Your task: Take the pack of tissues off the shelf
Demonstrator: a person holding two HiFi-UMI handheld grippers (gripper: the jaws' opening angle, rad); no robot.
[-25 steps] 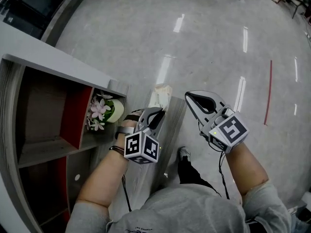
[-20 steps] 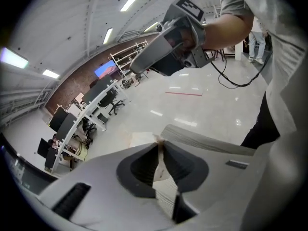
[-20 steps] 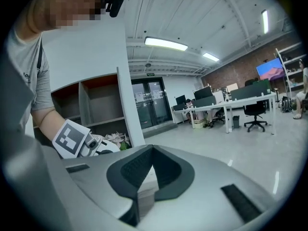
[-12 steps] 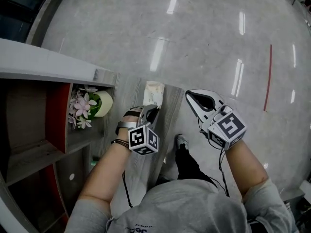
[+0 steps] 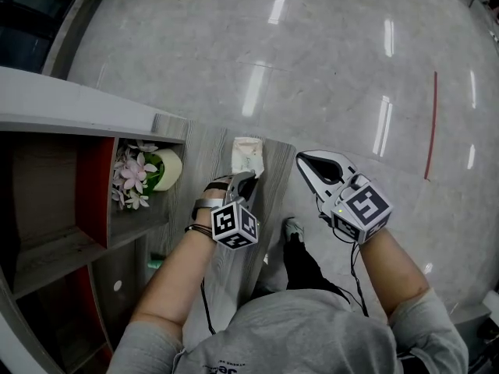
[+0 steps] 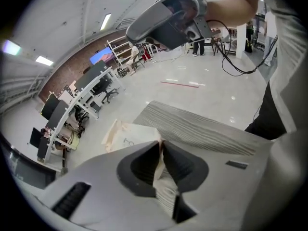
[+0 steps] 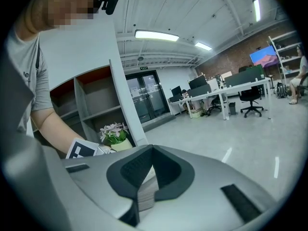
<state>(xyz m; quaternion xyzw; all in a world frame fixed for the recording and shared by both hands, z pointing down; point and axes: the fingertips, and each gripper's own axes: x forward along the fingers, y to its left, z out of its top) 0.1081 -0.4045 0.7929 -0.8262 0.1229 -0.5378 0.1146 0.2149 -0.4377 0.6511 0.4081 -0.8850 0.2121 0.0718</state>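
Now L claw [image 5: 249, 177] pinches pack of tissues [image 5: 248, 153] by its edge; R claw [image 5: 306, 160] pressed together, empty.

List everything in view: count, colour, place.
tissue pack: 1, cream, on the shelf's wood-grain top, edge in the left gripper
shelf: 1, grey with red panels, left
flower pot: 1, pale, pink flowers, in a shelf compartment
line: 1, red, on the floor, right
desks: several, white, far across the room
shoe: 1, grey, on the floor by the shelf
left gripper: 1, grey, shut on the tissue pack
right gripper: 1, grey, shut, empty, over the floor
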